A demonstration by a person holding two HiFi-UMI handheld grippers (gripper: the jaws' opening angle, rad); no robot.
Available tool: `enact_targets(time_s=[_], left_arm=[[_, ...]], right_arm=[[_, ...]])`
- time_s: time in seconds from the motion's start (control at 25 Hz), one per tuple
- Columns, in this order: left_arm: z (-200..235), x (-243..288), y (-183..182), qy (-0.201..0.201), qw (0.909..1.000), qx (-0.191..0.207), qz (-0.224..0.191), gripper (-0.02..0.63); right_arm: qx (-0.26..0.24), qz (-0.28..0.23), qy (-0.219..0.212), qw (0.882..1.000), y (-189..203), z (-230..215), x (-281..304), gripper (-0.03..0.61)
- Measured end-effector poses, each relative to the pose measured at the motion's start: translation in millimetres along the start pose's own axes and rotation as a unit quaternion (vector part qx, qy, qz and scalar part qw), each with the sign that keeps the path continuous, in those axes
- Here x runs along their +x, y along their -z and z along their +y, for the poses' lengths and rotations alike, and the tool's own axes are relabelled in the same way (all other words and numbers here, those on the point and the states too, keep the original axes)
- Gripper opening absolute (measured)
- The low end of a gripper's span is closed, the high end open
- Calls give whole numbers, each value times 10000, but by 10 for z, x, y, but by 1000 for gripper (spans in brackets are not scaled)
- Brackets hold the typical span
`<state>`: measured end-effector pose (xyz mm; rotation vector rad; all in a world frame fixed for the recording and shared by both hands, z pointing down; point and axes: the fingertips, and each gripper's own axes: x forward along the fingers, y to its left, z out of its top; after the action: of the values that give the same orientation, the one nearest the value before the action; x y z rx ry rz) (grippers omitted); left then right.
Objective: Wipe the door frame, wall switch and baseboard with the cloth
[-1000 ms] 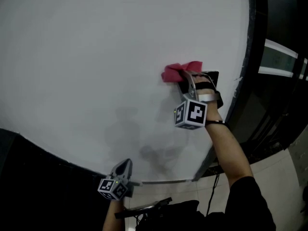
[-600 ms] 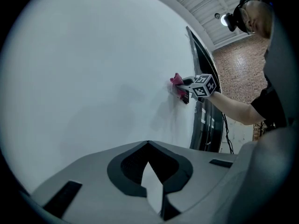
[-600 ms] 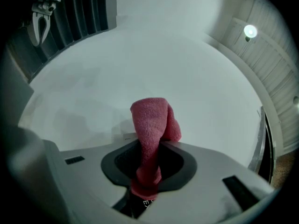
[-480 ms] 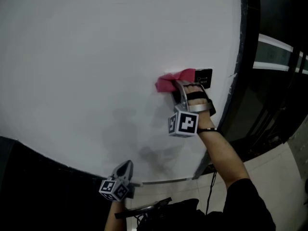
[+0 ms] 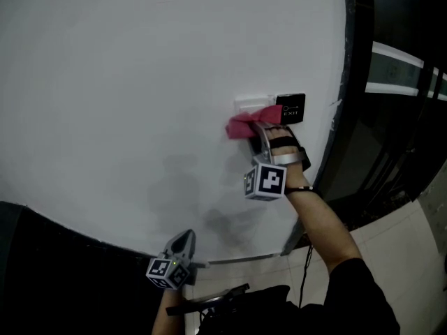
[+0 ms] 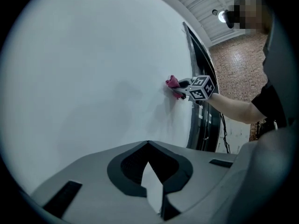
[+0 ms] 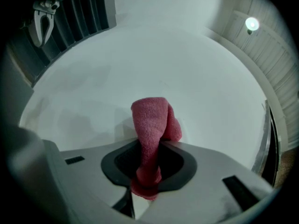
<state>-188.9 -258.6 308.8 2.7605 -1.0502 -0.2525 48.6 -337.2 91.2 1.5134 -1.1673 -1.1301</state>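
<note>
Crimson terry cloth (image 7: 150, 120) is clamped between the jaws of the right tool (image 7: 148, 146). They are closed tight on its lower fold, while the rest stands up past the tips and presses against the white painted wall (image 5: 140, 82). In the head view the cloth bunches just below a white switch plate (image 5: 250, 104) and touches its lower edge. A black plate marked EXIT (image 5: 290, 108) sits just beside the switch plate on the right. The dark door frame (image 5: 355, 82) runs down the wall's right edge, near the black plate. The left tool (image 5: 183, 240) hangs low in the head view, close to the wall and well apart from the cloth. Its jaws meet at the tips with nothing held between them, and only a sliver of wall shows through.
</note>
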Motion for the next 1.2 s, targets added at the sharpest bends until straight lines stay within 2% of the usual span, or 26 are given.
enact_targets(time_s=[0.28,0.48,0.56,0.64,0.68,0.72,0.76,0.84,0.88,0.92,0.96,1.12,1.2], left_arm=[[-27,-39,-17,-75,9998,142,66,-9],[-41,-67,-40,-88,9997,225,89,-9],[-39,-104,-26,-110,9996,226,127,-9],[7,-127,5,-139,9996,202,170,-9],[38,-127,20,-147,9996,170,171,-9],[67,-124,33,-146,9997,127,154,-9],[84,-122,37,-141,9998,85,130,-9],[75,-117,24,-104,9999,26,101,-9],[54,-111,17,-67,9999,13,102,-9],[33,-105,21,-34,9999,11,119,-9],[17,-104,34,-14,9999,17,140,-9],[18,-134,42,-70,9998,87,172,-9],[52,-130,34,-92,9997,101,185,-9]], right_arm=[[15,56,-70,10000,3,125,-5,83],[92,186,-485,9986,80,441,41,83],[374,-51,-487,9981,-24,437,-70,83],[1036,-548,-651,9910,-295,299,-213,83],[1568,-833,-890,9801,-462,199,-270,83],[2233,-1124,-1240,9603,-626,95,-312,83],[3004,-1390,-1642,9292,-774,-8,-333,83],[4416,-1709,-2316,8498,-957,-198,-286,83],[4842,-1729,-2494,8207,-975,-272,-215,83],[5070,-1669,-2546,8064,-946,-325,-128,83],[5143,-1562,-2505,8052,-886,-356,-48,83],[4968,-1213,-2208,8305,-586,-354,51,83],[4994,-1159,-2161,8309,-467,-366,57,83]])
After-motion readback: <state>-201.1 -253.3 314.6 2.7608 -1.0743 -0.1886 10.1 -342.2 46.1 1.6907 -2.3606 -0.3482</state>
